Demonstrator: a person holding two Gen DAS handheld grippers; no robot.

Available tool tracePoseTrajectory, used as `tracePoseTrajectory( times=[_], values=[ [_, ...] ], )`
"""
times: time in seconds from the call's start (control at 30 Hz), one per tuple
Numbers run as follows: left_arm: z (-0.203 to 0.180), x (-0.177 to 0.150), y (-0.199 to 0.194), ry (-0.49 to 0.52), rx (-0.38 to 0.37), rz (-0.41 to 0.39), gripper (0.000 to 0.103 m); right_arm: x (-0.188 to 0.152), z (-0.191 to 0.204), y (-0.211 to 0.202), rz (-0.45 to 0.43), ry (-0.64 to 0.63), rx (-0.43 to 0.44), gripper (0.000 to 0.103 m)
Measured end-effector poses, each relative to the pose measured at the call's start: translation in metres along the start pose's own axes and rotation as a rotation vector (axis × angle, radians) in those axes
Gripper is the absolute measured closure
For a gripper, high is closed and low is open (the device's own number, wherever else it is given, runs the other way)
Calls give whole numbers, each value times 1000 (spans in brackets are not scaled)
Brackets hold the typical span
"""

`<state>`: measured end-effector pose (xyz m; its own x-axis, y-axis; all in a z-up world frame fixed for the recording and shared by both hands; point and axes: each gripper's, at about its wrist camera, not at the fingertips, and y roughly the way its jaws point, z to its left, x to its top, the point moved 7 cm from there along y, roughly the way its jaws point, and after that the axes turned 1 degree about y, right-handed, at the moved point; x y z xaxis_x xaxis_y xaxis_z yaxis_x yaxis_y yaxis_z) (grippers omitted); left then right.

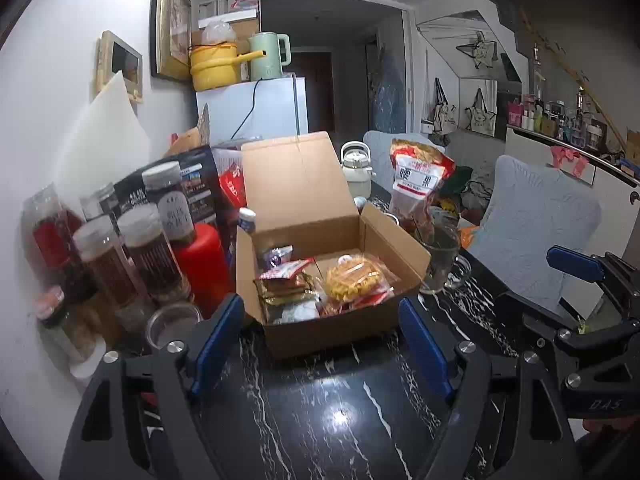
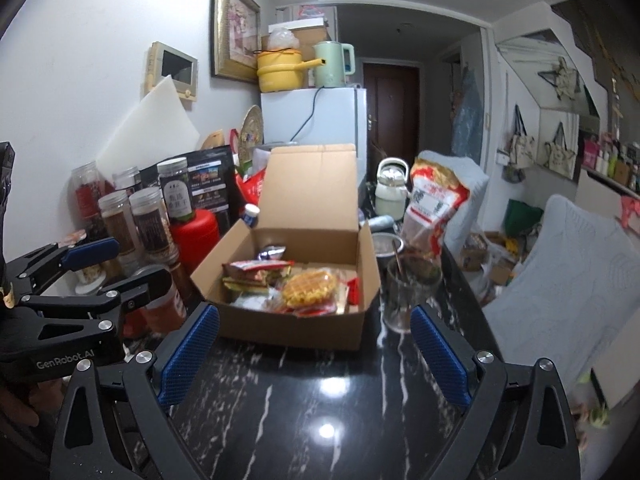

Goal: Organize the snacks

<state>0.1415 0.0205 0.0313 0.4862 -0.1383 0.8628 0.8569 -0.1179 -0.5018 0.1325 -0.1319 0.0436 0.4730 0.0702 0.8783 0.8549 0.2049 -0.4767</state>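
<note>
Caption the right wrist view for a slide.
Open right gripper faces an open cardboard box of packaged snacks on a black marble table.

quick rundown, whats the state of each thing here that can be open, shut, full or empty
cardboard box: lid flipped up, snack packets inside
waffle packet: sealed, lying in the box
glass mug: upright, looks empty
left tongs: open, nothing between them
right tongs: open, nothing between them
red-and-white snack bag: standing behind the mug

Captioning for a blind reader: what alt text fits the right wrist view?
An open cardboard box of wrapped snacks, a waffle on top, sits on a black marble table. The right gripper hovers in front, jaws open and empty.
</note>
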Motion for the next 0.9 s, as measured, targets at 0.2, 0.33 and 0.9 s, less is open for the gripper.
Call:
tracePoseTrajectory(
  times=[0.2, 0.33, 0.9],
  values=[
    [0, -19, 8, -32, 0, 30, 23, -17, -3, -1, 19, 6, -43, 5],
    [1, -28, 15, -57, -7, 56, 23, -28, -3, 2, 36, 9, -59, 5],
    [-1, -33, 30, -61, -16, 97, 23, -37, -14, 11, 63, 40, -67, 5]
  ],
)
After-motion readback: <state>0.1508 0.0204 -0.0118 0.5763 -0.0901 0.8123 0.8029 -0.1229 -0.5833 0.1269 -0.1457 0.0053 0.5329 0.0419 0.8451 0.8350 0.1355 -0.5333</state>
